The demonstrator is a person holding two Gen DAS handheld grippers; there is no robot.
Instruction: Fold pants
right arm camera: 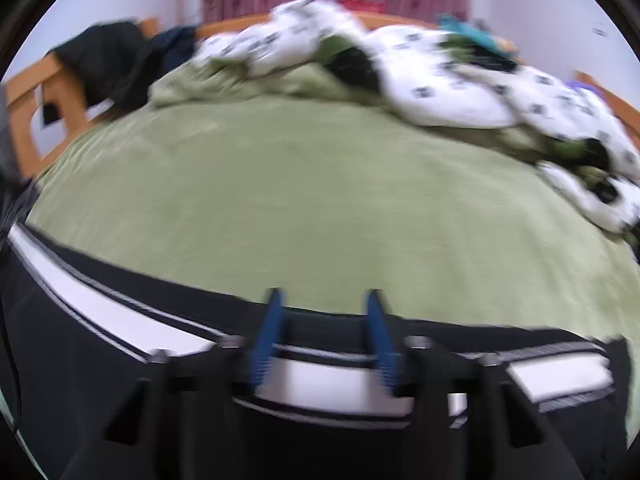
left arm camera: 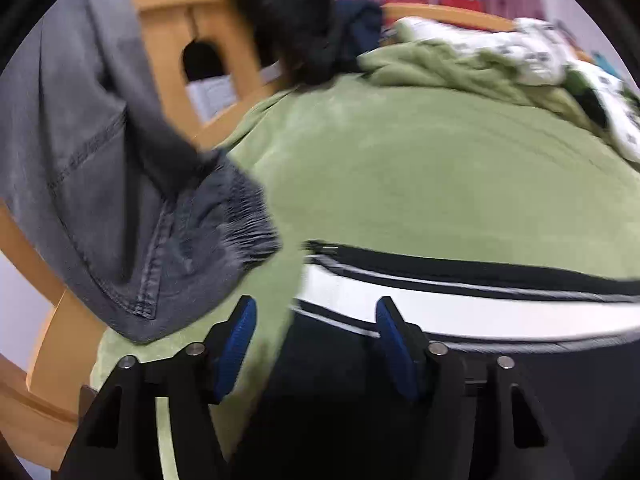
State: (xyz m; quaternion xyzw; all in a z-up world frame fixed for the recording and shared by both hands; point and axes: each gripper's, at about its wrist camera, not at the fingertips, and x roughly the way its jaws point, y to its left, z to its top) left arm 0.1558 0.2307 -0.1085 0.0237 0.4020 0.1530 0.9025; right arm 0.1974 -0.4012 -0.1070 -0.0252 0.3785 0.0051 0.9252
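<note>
The black pants (right arm camera: 120,360) with a white side stripe lie flat along the bottom of both frames, on the green bed cover (right arm camera: 320,184). The left gripper (left arm camera: 316,344) and the right gripper (right arm camera: 324,336) both stand open above the pants, holding nothing. Grey jeans (left arm camera: 100,184) hang at the left of the left wrist frame, over the wooden bed frame (left arm camera: 160,36).

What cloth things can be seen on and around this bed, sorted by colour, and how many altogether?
Black with white stripe: 1, the pants at the near edge.
Grey: 1, jeans hanging at the left.
Green: 1, the bedspread.
White with dark print: 1, a crumpled duvet.
Black or navy: 2, dark clothes and a navy garment on the wooden bed frame.
Total: 6.
</note>
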